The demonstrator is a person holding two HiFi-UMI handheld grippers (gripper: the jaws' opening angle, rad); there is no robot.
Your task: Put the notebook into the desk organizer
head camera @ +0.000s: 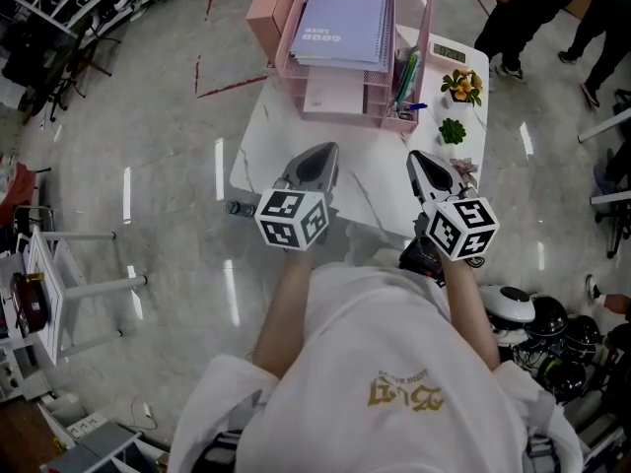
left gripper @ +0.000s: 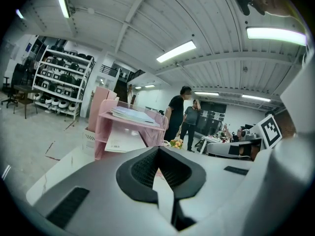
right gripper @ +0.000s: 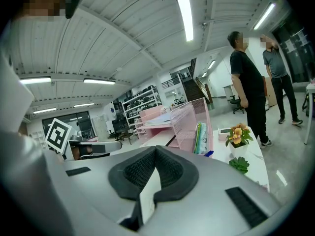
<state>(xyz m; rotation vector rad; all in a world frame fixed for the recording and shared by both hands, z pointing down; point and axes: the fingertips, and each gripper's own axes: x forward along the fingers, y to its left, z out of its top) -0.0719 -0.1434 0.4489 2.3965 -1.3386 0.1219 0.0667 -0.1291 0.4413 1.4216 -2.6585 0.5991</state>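
Two grippers of mine, the left gripper [head camera: 317,154] and the right gripper [head camera: 421,161], sit low in the middle of the head view over the white, marble-veined table [head camera: 380,190]. Each is a smooth grey shell ending in black ribbed pads [left gripper: 142,168]. Both pairs of jaws are pressed tip to tip with nothing between them. At the upper centre of the head view, the notebook [head camera: 340,26] lies flat on the top tier of the pink wire-mesh desk organizer [head camera: 386,118]. It has a rectangular lavender cover with pale print, spiral-bound along its right edge. A pale sheet [head camera: 333,95] rests on a lower tier.
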